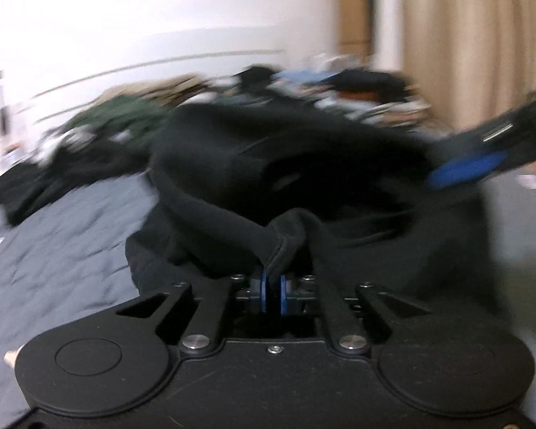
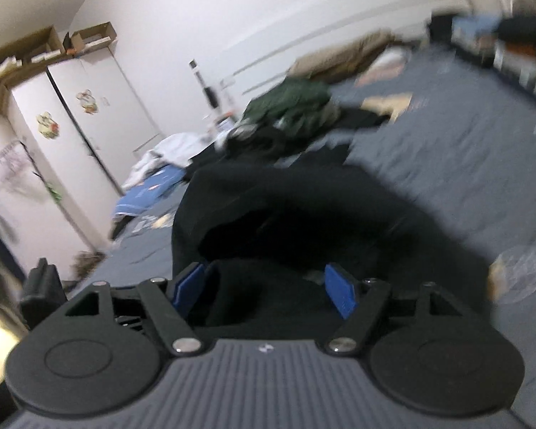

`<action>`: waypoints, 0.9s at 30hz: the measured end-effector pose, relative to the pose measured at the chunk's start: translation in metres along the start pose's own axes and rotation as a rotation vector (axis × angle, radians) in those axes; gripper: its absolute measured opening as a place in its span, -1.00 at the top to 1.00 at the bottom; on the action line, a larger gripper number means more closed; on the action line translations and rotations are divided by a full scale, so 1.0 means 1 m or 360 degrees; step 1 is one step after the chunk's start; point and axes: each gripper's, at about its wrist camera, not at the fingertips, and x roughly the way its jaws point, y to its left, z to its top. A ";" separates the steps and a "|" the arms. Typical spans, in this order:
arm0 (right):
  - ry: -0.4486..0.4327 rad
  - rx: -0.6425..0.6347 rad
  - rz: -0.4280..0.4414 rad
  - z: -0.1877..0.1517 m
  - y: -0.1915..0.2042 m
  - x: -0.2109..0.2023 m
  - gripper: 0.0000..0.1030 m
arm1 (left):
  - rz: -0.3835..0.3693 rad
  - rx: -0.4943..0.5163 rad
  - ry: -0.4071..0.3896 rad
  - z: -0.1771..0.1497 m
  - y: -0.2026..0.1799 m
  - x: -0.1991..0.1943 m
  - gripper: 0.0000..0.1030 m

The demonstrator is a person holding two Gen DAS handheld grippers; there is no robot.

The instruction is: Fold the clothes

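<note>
- Lying bunched on the grey-blue bedspread (image 1: 64, 250), the black garment (image 1: 268, 164) looks soft, thick and limp; I judge it will sag wherever it is not held, so hems and corners are the places to grip.
- The left gripper (image 1: 273, 291) has its blue pads nearly together, pinching a seamed edge of that cloth.
- The right gripper (image 2: 266, 287) stands wide apart, the dark fabric (image 2: 303, 214) lying between its fingers but not clamped.
- Behind it, a heap of other clothes (image 2: 293, 107), green among them, waits near the wall.
- Motion blur smears both views; the garment's kind, sleeves and full outline cannot be made out.
</note>
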 end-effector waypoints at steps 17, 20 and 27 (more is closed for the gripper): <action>0.0152 0.0404 0.0110 -0.041 0.007 0.037 -0.47 | -0.0168 0.0089 0.0032 -0.027 -0.064 -0.050 0.87; 0.0138 0.0441 0.0061 -0.050 0.007 0.041 0.40 | -0.0132 0.0102 0.0037 -0.031 -0.071 -0.053 0.85; -0.0101 0.0576 0.0001 -0.045 -0.008 -0.004 0.78 | -0.0078 0.0132 -0.0074 -0.034 -0.070 -0.075 -0.62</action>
